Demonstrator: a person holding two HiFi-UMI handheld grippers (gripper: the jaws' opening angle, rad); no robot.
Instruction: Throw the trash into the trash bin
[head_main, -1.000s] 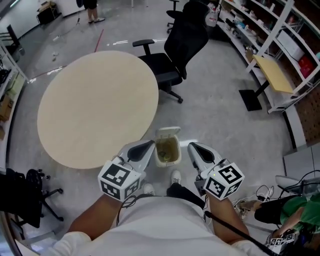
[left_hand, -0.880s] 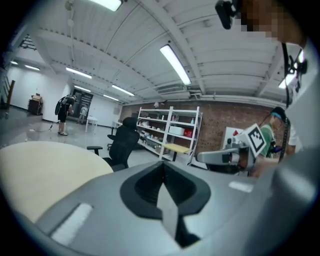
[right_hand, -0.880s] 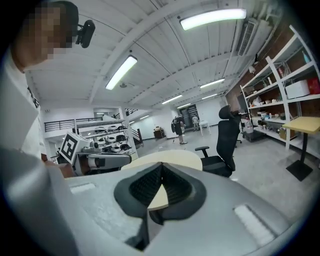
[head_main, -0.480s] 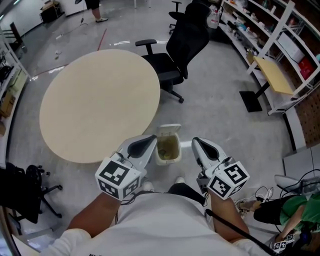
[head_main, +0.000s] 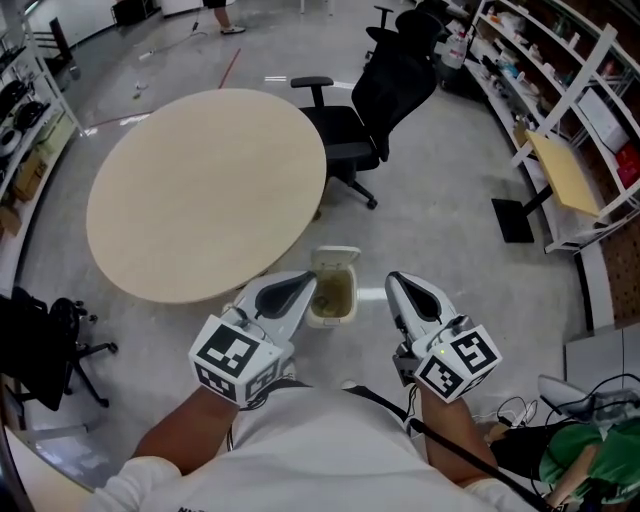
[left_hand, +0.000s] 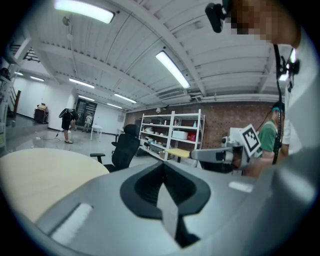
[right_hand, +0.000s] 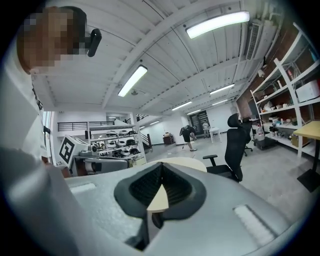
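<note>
**Trash bin standing open as two empty grippers are lifting clear**

The trash bin (head_main: 333, 292) is sitting on the floor with its lid tipped back, just beside the near edge of the round table (head_main: 200, 190) and between the two gripper tips in the head view. Since a second ago, both grippers are riding slightly higher and levelling out rather than aiming down at the bin. The left gripper (head_main: 296, 288) is clenched with nothing between its jaws, and so is the right gripper (head_main: 400, 290). Something olive-yellow is showing inside the bin, but I cannot tell liner from trash. With the tabletop bare, the drop is probably finished. A black office chair (head_main: 385, 95) is standing beyond the bin, shelves (head_main: 560, 90) are lining the right side, and a person in green (head_main: 570, 470) is crouching at lower right. Nothing is blocking the bin's mouth.
</note>
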